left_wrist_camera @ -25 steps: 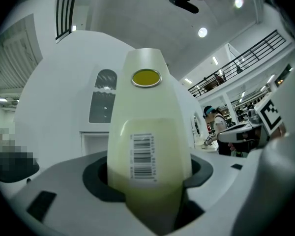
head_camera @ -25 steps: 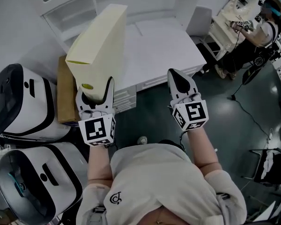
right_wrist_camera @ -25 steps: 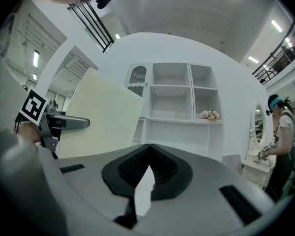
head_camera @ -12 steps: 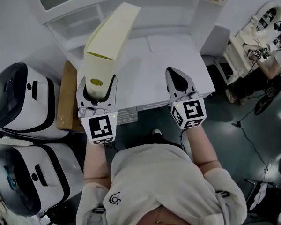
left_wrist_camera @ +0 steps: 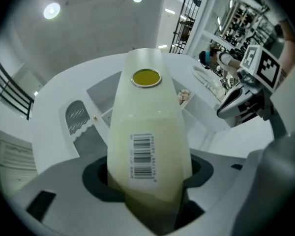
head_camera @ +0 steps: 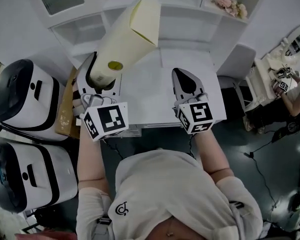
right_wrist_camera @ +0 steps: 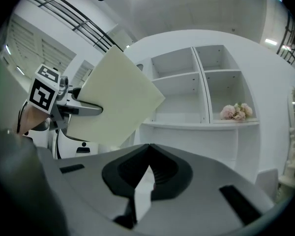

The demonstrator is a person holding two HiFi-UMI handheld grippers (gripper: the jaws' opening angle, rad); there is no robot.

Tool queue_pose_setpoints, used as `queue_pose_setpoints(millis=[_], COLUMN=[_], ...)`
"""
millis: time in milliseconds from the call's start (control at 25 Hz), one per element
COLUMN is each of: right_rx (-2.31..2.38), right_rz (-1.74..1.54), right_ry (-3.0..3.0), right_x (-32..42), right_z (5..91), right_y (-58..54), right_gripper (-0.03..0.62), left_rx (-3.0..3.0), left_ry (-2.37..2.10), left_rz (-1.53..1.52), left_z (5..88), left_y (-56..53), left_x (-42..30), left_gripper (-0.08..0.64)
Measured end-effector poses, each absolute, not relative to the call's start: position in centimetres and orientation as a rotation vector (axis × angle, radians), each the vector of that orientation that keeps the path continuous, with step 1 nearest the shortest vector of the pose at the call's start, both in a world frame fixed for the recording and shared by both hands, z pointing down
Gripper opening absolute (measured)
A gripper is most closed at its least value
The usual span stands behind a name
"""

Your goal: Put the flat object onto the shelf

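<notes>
Head view: the left hand-held gripper (head_camera: 104, 75) is clenched on the lower end of a pale yellow flat box (head_camera: 132, 31). The box tilts up and away over the white bench (head_camera: 150, 96), with its far end toward the shelf (head_camera: 187, 19). The right hand-held gripper (head_camera: 184, 81) hangs over the bench just beside it, jaws together and empty. Pink flowers (head_camera: 225, 1) sit in a right-hand shelf compartment. Two white machines (head_camera: 20, 104) stand at the left, with a brown carton (head_camera: 67, 109) between them and the bench.

Left gripper view: both jaws press on the sides of the box. A barcode (left_wrist_camera: 142, 156) faces the camera, and a round yellow sticker (left_wrist_camera: 146, 77) sits farther up. The shelf lies beyond the box's far end.

Right gripper view: the jaws meet at their tips with nothing between them. The box is held in the air at the left, in front of the shelf. The flowers are in the lower right compartment.
</notes>
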State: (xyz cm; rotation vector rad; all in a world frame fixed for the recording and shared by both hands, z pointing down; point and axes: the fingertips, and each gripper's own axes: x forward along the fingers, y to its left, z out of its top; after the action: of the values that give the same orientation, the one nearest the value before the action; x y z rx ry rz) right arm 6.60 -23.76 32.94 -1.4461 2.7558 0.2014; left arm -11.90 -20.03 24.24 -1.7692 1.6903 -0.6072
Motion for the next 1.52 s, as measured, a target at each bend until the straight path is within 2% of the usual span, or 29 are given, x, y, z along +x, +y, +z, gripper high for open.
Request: queue_pose_setpoints(millis=[320,640,1000,1520], right_rx=[-1.376,-1.363,-1.379,-1.413], right_rz=[0.203,0.227,0.220,0.278], right_ry=[2.765,2.771,2.784,2.830], right_x=[8.0,9.7,11.7,8.7], right_z=[33.0,33.0,33.5,33.9], right_y=[-25.4,-27.3,-29.4,-33.9], right_gripper=[0.008,0.008,0.008,0.008], left_rx=[-1.442,-1.282,-1.178,-1.213], left_ry=[1.517,1.323,1.227,1.142], left_rz=[-0.857,-0.957,-1.079,-1.164], left_z=[19.2,16.5,16.3,20.1], left_y=[-22.5,-26.1,-32.5,-40.5], left_x=[-9.0,-4.4,-2.4,-4.4], left_gripper=[0.308,0.311,0.313,0.330])
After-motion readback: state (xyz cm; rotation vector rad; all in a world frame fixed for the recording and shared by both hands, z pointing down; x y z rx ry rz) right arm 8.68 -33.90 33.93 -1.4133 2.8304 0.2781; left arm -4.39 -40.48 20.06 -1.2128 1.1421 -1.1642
